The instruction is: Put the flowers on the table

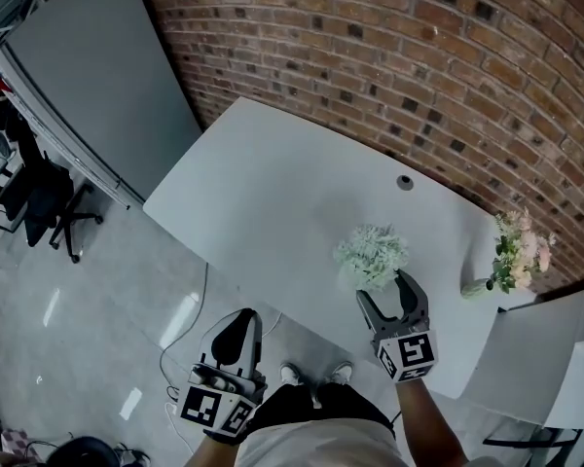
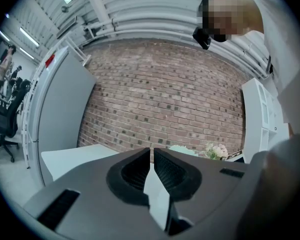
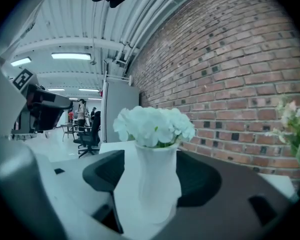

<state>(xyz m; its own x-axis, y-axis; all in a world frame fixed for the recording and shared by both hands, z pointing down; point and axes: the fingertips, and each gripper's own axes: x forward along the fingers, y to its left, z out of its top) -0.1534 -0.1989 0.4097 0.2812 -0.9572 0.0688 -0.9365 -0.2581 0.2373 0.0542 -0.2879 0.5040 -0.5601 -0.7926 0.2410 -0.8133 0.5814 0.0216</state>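
A bunch of pale white-green flowers stands upright in a white vase on the white table, near its front edge. My right gripper is open, one jaw on each side of the vase, with a gap showing on both sides in the right gripper view. My left gripper is shut and holds nothing; it hangs low over the floor, off the table's front edge. In the left gripper view its jaws point toward the brick wall.
A second bunch of pink flowers in a small vase sits at the table's right end. A cable hole lies near the brick wall. A grey partition and office chairs are at left, white furniture at right.
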